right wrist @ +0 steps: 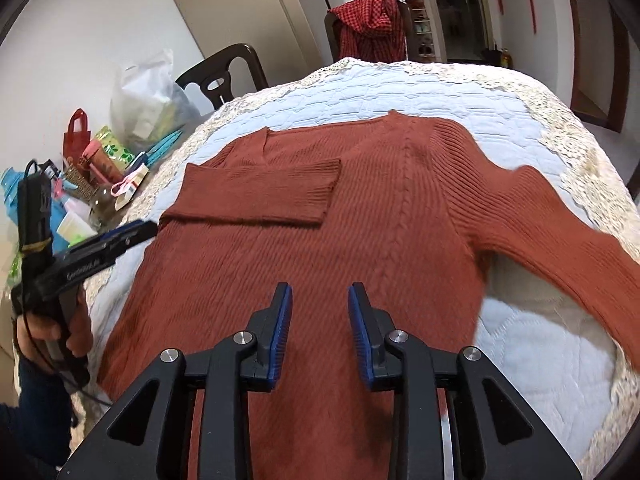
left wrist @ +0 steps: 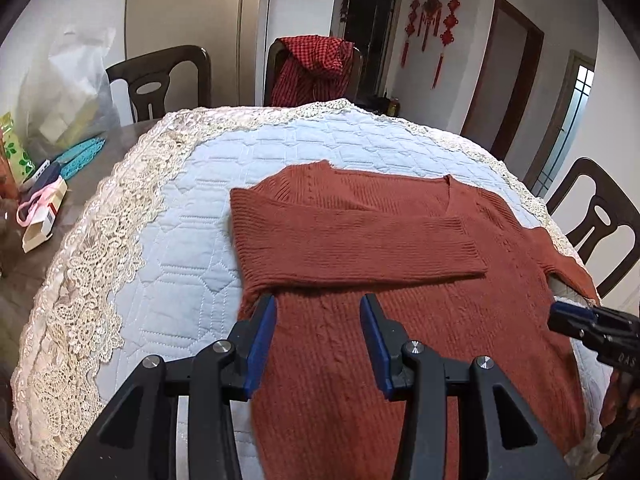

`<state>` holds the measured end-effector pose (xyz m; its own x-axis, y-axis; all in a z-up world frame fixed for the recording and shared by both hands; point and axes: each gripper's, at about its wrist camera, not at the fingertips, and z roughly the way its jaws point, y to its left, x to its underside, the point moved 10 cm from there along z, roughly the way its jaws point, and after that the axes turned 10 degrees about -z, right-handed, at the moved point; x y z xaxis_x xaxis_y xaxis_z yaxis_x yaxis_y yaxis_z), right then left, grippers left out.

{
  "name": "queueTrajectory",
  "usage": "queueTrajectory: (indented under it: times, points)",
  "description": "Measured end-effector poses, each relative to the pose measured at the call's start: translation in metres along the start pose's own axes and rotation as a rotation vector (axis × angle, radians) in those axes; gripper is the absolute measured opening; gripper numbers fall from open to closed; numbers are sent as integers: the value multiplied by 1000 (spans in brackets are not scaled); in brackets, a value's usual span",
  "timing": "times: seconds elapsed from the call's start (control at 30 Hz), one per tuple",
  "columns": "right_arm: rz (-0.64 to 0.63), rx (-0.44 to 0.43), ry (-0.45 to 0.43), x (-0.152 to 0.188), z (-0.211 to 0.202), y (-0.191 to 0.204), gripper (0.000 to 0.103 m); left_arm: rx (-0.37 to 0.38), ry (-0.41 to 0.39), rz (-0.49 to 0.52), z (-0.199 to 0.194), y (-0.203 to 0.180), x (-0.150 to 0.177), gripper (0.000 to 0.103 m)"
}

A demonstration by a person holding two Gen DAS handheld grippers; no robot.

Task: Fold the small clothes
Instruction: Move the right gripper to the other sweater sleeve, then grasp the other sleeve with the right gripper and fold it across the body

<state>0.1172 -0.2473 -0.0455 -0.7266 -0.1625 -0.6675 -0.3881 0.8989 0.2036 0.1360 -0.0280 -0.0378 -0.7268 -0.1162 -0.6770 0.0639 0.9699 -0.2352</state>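
A rust-red knit sweater lies flat on the quilted pad; it also shows in the right wrist view. Its left sleeve is folded across the chest. Its right sleeve stretches out to the right, off the body. My left gripper is open and empty, hovering over the sweater's left side below the folded sleeve; it also shows at the left in the right wrist view. My right gripper is open and empty above the sweater's lower middle; it also shows at the right edge in the left wrist view.
The pad has a lace border and covers a dark table. Boxes, bags and bottles clutter the table's left side. Dark chairs stand around; one holds a red checked garment. Another chair is at the right.
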Motion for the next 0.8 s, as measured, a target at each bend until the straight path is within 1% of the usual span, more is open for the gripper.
queueTrajectory:
  times: [0.13,0.2,0.23,0.27,0.4,0.5,0.57,0.67,0.8]
  points:
    - [10,19,-13,7,-10,-5,30,4,-7,15,-5,-14,4,46]
    - [18,19,-18,11,-14,-7,35,3,-6,21,-7,-20,8,49]
    - [21,21,-21,13,-16,-8,39,6,-6,22,-8,-23,10,51]
    - [25,22,-25,14,-18,-10,40,8,-5,21,-9,-26,12,51]
    - [55,31,-40,17,-24,-18,40,10,-1,29,-14,-37,23,55]
    - [79,49,-48,21,-29,-27,40,28,14,20,-16,-44,36,57]
    - [105,62,-53,25,-34,-36,40,37,32,18,-16,-46,46,58]
    - [160,93,-58,33,-40,-56,40,25,58,29,-13,-42,59,58]
    - [282,119,-73,47,-48,-88,40,19,73,25,-10,-41,64,58]
